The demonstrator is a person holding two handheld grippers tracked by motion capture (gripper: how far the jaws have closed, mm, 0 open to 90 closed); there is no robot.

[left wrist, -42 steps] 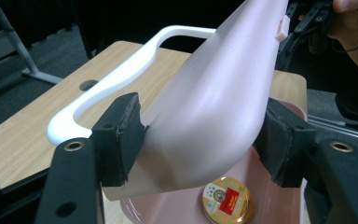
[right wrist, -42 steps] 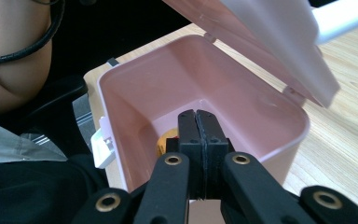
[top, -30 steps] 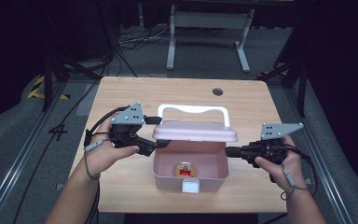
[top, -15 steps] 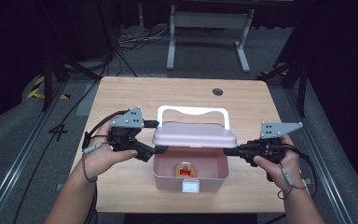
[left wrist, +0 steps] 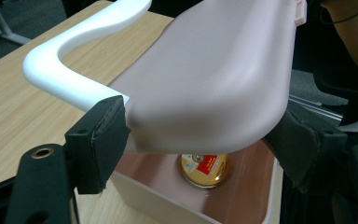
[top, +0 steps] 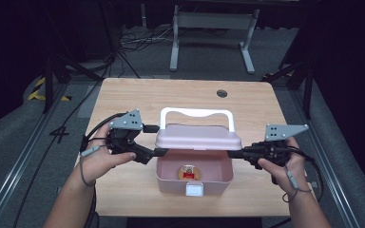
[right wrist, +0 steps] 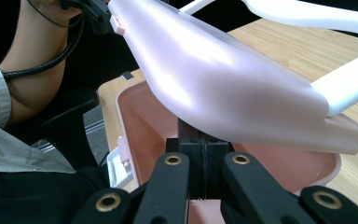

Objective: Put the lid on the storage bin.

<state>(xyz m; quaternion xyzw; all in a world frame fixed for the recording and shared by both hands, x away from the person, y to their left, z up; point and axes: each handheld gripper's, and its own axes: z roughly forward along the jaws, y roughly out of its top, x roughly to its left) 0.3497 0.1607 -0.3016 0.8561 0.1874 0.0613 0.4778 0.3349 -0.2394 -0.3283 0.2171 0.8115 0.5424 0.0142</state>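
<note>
I hold the pink lid (top: 198, 138) raised over the pink box (top: 195, 172) on the surface (top: 123, 95). My left hand-held gripper (top: 158, 152) straddles its end; my right hand-held gripper (top: 231, 153), pressed together, meets the opposite end. A can (top: 188, 171) sits inside.

1. Wooden table (top: 123, 95) in front of me, pale grain, bare along its far half.
2. Small round dark hole (top: 222, 93) near the table's far edge, right of centre.
3. Beyond the table, a grey metal stand (top: 209, 19) with two legs on the floor.
4. Loose black cables (top: 138, 40) tangled on the floor, left of that stand.
5. Yellow-and-black striped tape (top: 40, 88) on the floor off my far-left corner.
6. Metal rail (top: 24, 156) running along the table's left, another rail (top: 332, 166) on the right.
7. Dark mark like a "4" (top: 59, 134) on the grey floor (top: 9, 128), between left rail and table.
</note>
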